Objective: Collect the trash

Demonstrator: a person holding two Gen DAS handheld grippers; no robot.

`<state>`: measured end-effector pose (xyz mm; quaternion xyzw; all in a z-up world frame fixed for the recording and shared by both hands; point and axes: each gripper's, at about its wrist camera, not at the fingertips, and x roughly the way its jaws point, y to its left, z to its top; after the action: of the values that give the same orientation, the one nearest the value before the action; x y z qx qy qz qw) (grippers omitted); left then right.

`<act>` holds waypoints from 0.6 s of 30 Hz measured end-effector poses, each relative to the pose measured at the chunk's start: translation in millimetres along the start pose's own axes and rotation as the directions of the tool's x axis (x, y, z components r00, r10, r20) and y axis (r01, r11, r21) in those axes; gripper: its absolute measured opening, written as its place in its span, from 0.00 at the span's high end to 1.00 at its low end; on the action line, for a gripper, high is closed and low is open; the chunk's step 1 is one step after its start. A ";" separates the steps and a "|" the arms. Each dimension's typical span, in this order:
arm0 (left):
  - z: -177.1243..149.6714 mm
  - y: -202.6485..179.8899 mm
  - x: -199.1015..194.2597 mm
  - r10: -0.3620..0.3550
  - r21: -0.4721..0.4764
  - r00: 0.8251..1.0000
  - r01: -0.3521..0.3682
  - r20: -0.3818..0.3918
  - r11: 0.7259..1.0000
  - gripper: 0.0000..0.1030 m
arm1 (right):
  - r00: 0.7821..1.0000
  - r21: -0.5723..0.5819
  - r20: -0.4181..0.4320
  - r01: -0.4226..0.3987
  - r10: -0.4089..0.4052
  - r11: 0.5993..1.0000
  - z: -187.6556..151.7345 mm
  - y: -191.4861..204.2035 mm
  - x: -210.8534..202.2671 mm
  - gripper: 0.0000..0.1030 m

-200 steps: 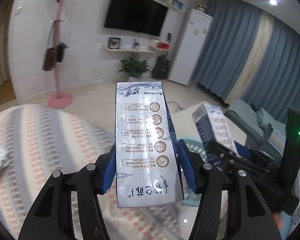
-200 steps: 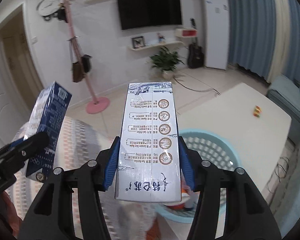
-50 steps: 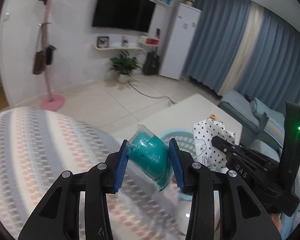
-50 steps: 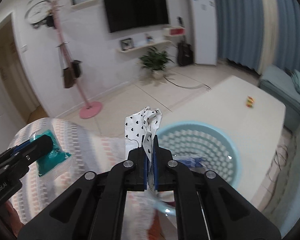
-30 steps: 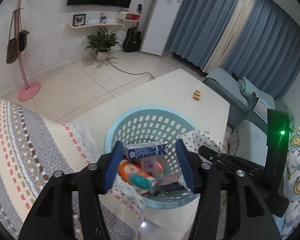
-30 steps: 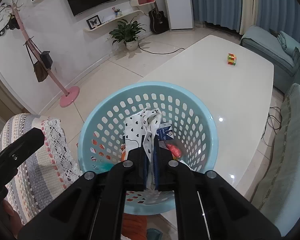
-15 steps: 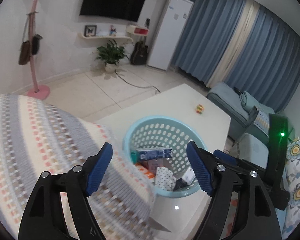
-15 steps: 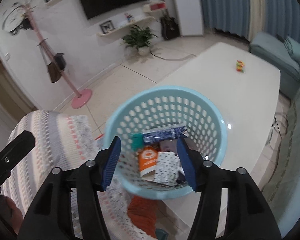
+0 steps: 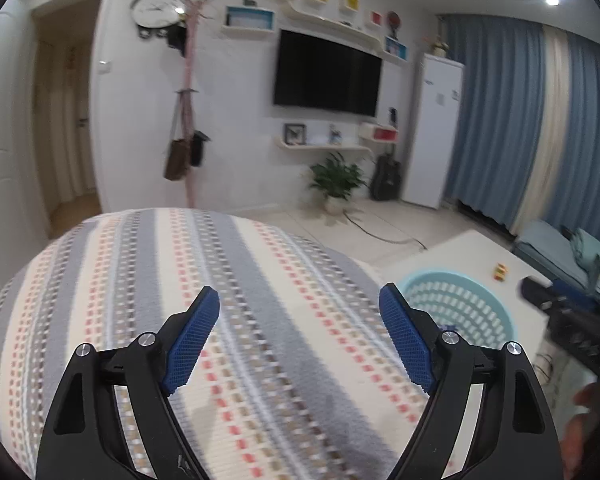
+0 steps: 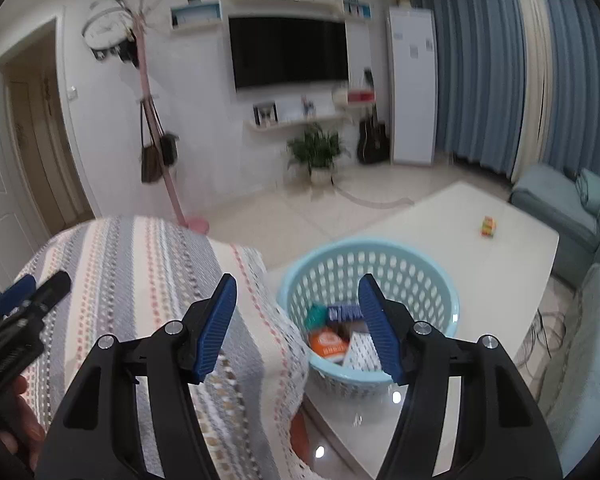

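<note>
A striped cloth point(image 9: 188, 280) fills the foreground; a white table point(image 10: 500, 264) beside it carries a blue basket point(image 10: 420, 264) holding the trash point(image 10: 332, 340), cartons and wrappers; the left gripper point(image 9: 300, 320) and right gripper point(image 10: 298, 312) hang empty, jaws wide and opening; a small cube point(image 10: 488, 226) sits farther along the table.

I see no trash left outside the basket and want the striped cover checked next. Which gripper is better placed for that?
Probably left: the left gripper, opening and empty, faces the striped cover; the right gripper straddles the basket.
</note>
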<state>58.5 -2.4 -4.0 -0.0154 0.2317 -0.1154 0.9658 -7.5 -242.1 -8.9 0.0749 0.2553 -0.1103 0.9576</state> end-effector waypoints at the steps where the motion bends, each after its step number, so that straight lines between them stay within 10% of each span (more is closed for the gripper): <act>1: -2.4 3.3 -0.7 0.009 -0.005 1.000 -0.009 0.008 1.000 0.19 | 1.000 -0.015 0.025 0.011 -0.010 1.000 -1.2 4.9 -5.1 0.41; 18: -18.2 10.6 -8.1 0.067 -0.019 0.996 -0.066 0.061 0.998 0.14 | 0.996 -0.054 0.071 0.059 -0.055 0.997 -15.0 17.6 -1.5 0.40</act>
<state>45.5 10.1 -17.4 -0.0195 0.2032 -0.0807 0.9756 -11.5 -221.9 -19.5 0.0367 0.2268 -0.1329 0.9641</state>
